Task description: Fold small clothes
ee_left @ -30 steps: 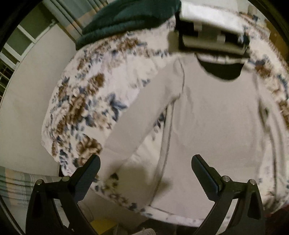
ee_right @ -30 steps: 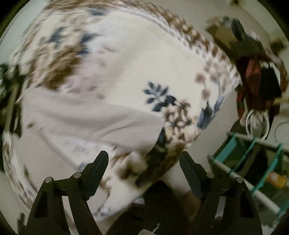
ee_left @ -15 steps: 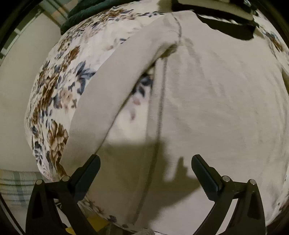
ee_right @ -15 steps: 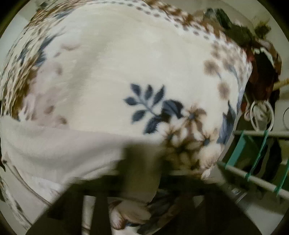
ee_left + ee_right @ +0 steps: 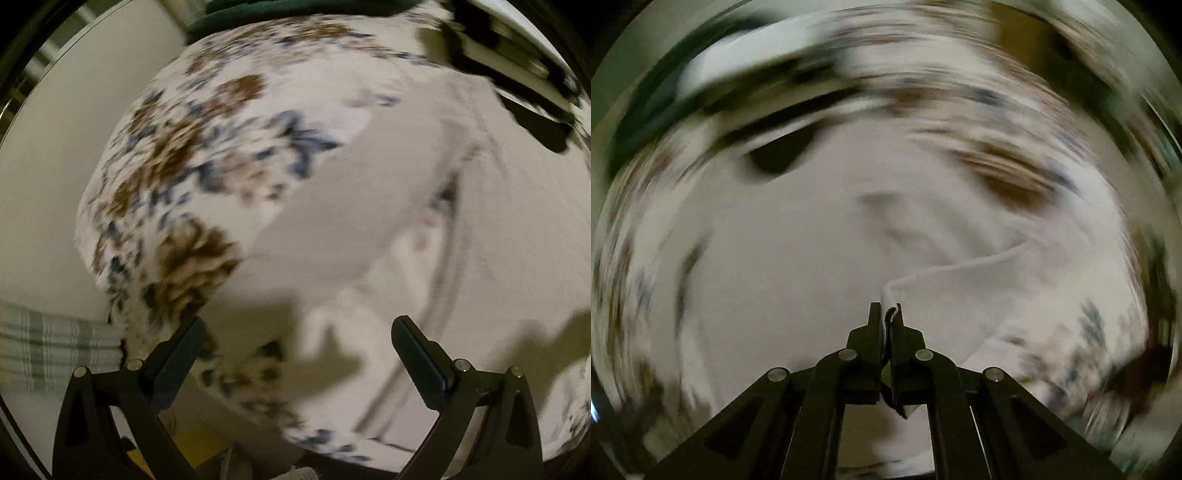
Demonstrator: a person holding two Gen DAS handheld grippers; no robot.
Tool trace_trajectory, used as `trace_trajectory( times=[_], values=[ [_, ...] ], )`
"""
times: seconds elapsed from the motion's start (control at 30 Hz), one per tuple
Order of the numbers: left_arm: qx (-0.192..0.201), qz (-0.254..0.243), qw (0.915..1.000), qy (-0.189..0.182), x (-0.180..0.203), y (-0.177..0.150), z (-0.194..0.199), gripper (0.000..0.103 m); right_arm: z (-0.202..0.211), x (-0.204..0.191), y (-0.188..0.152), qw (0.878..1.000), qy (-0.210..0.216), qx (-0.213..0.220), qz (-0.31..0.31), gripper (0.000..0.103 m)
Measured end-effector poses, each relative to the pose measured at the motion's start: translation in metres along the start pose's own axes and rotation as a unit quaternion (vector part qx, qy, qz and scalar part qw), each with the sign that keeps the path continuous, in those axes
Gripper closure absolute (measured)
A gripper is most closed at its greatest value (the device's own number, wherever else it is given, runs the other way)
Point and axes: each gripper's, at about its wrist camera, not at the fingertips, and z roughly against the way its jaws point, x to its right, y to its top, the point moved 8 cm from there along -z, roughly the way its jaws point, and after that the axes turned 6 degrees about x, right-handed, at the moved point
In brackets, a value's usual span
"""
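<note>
In the left wrist view we see our left gripper [image 5: 295, 343] with its jaws spread wide and nothing between them, hovering over the left sleeve [image 5: 332, 206] of the pale shirt [image 5: 517, 229]. The shirt lies flat on the flowered blanket [image 5: 192, 158], and the sleeve runs out at a slant from the body. A dark green cloth [image 5: 295, 11] sits at the far edge of the blanket. The picture is blurred, so we cannot tell whether the fingertips touch the fabric.

In the right wrist view we see our right gripper [image 5: 885, 314] with its jaws pressed together on a thin edge of the shirt [image 5: 812, 258]; a fold of fabric [image 5: 960, 264] trails away from the tips to the right. Heavy blur suggests a fast swing. The dark neck opening [image 5: 775, 155] shows far up on the left.

We judge the step in hand to be folding the right sleeve across the body. Next, we should lay that edge flat on the chest and let go, then bring the left jaws down on the left sleeve and close.
</note>
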Motion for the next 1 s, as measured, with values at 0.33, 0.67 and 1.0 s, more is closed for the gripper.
trace_trajectory(
  times=[0.33,0.67,1.0],
  values=[
    [-0.032,0.058,0.9968,0.046,-0.086,-0.033,-0.033,0.000,-0.054,-0.244,-0.115,0.948,0.023,-0.085,0.306,0.100],
    [-0.050,0.087,0.9950,0.004,-0.114,-0.037,-0.061,0.000,-0.075,-0.244,-0.126,0.960,0.111,-0.207,0.150,0.051],
    [-0.117,0.211,0.9631,-0.120,-0.132,-0.046,-0.127,0.000,-0.087,-0.164,-0.110,0.974,0.041,-0.216,-0.043,0.042]
  ],
)
